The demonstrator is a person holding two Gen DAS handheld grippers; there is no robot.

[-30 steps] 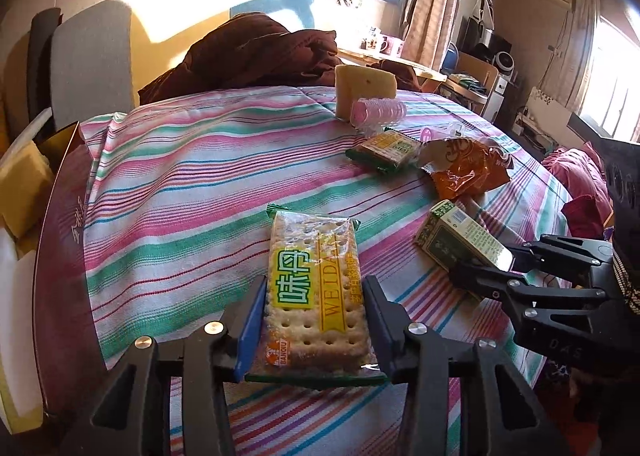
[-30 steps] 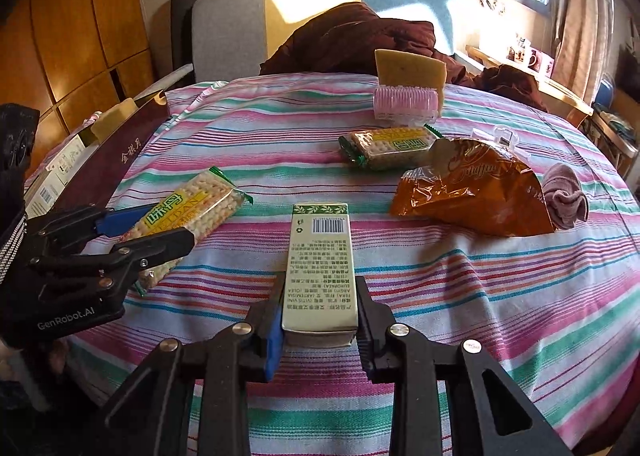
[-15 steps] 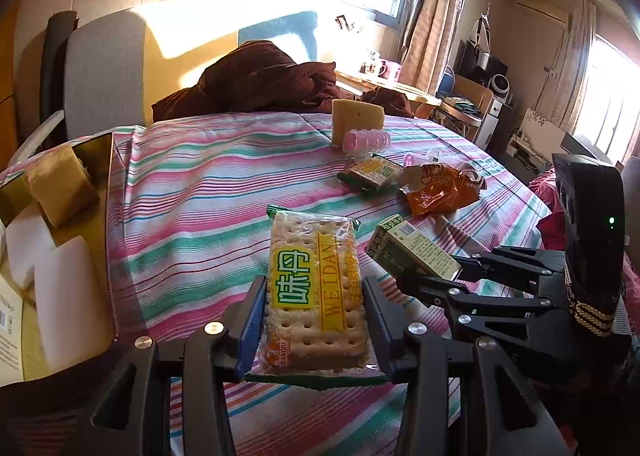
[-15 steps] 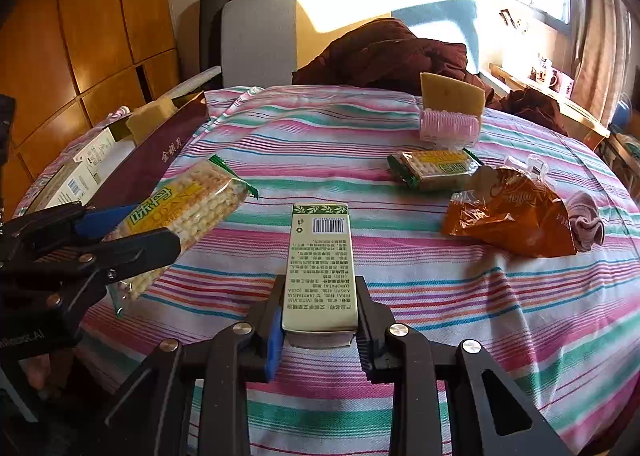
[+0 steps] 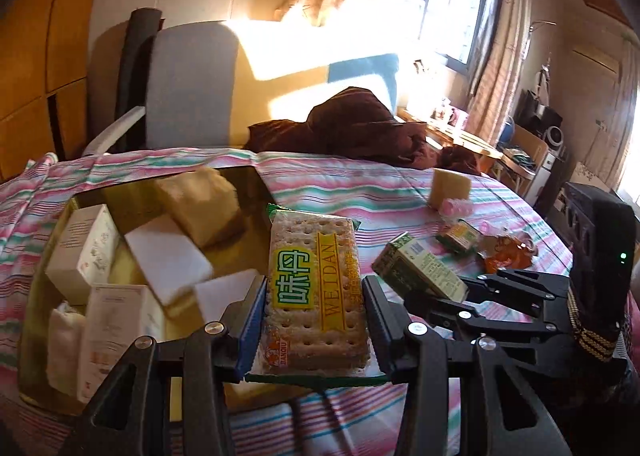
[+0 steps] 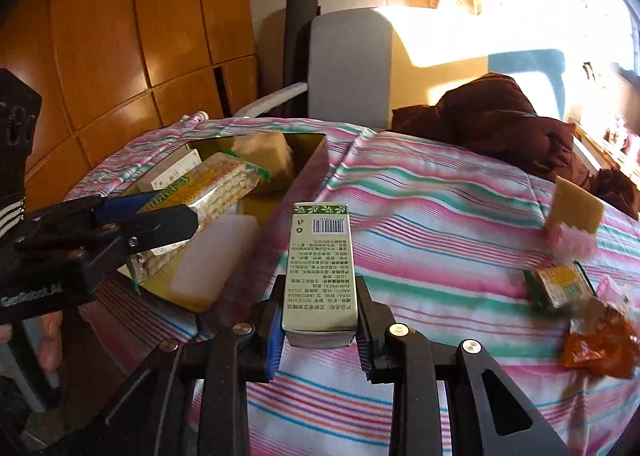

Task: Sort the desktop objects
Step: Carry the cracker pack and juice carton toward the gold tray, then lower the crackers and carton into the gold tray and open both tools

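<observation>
My left gripper (image 5: 314, 320) is shut on a cracker packet (image 5: 316, 288) with a yellow-green label, held in the air over the right part of an open cardboard box (image 5: 52, 256). The same cracker packet (image 6: 208, 192) shows above the box (image 6: 316, 152) in the right wrist view. The right gripper (image 6: 320, 320) is shut on a pale green carton (image 6: 320, 268) with a barcode, lifted above the striped tablecloth (image 6: 440, 216) just right of the box. That carton (image 5: 420, 272) appears to the right of the packet.
The box holds white cartons (image 5: 84, 248), white blocks (image 5: 168, 256) and a tan sponge (image 5: 200, 204). On the cloth lie a pink brush with a yellow sponge (image 6: 572, 224), a small cracker packet (image 6: 560, 284) and an orange bag (image 6: 600, 340). A grey chair (image 6: 348, 68) and dark blanket (image 6: 500, 116) stand behind.
Both grippers have swung left with their loads. The cracker packet now hangs over the open box, and the carton has come up beside the box's right wall.
</observation>
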